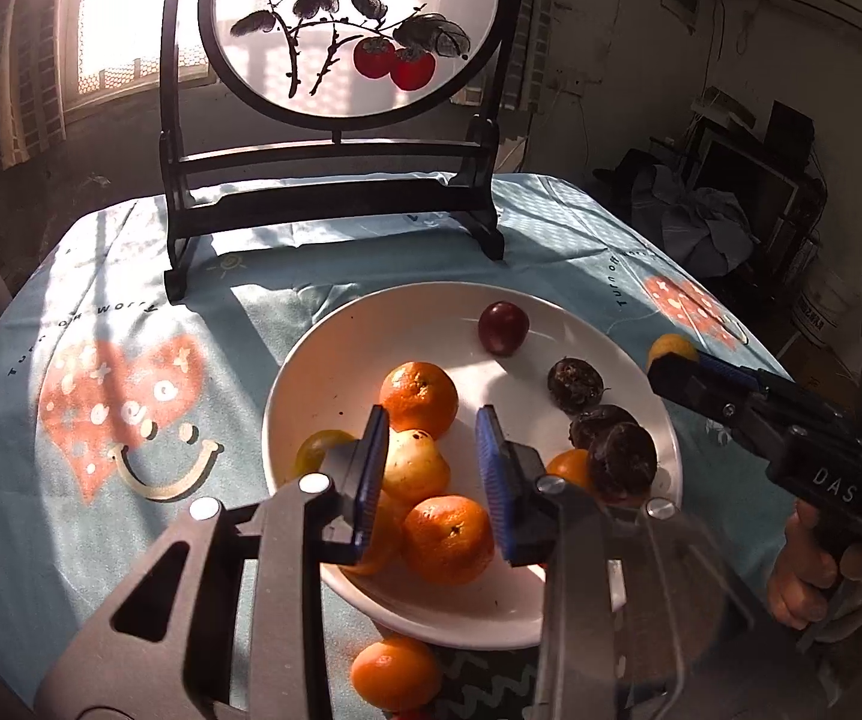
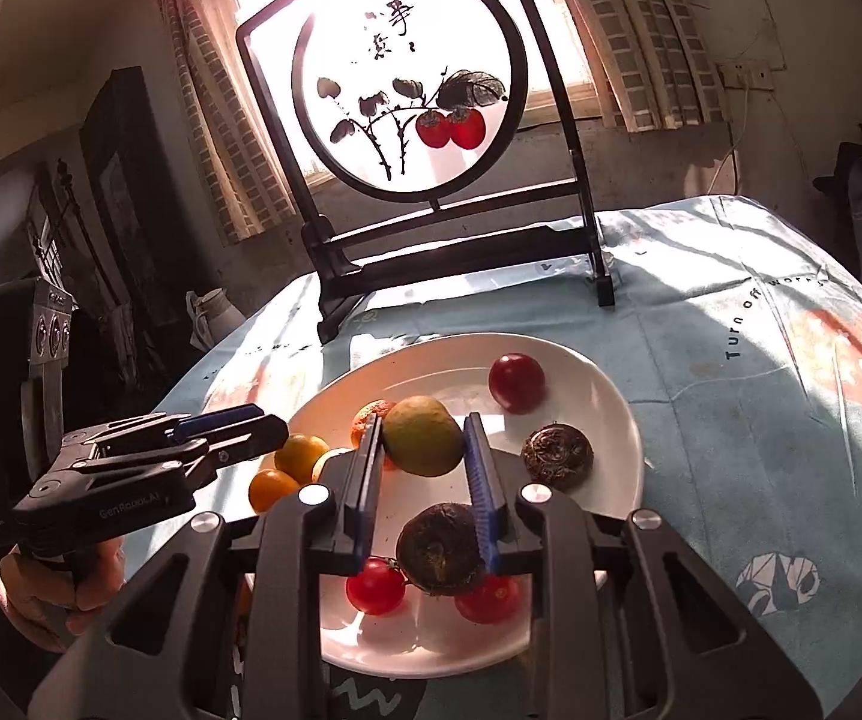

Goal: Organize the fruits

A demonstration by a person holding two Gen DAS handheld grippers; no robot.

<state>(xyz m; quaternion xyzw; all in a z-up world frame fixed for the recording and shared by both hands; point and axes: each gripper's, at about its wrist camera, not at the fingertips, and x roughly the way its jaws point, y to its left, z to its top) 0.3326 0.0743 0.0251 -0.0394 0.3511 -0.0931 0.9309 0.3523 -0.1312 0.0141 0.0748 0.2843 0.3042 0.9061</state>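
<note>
Above the white plate (image 2: 611, 396) on the counter: right tool (image 2: 422, 450) part-open, yellow-green fruit (image 2: 422, 435) between its pads, apparently gripped. Left tool (image 1: 431, 468) open, empty, over the oranges (image 1: 446, 537). Risk: a round fruit slipping free would knock neighbours over the rim; one orange (image 1: 395, 675) already lies off-plate.

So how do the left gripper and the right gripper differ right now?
The right gripper is shut on a yellow-green citrus fruit, while the left gripper is open and holds nothing. The left gripper hovers over the mandarins on the near side of the white plate, while the right gripper reaches in at the plate's right rim. Both have blue finger pads and black bodies.
</note>
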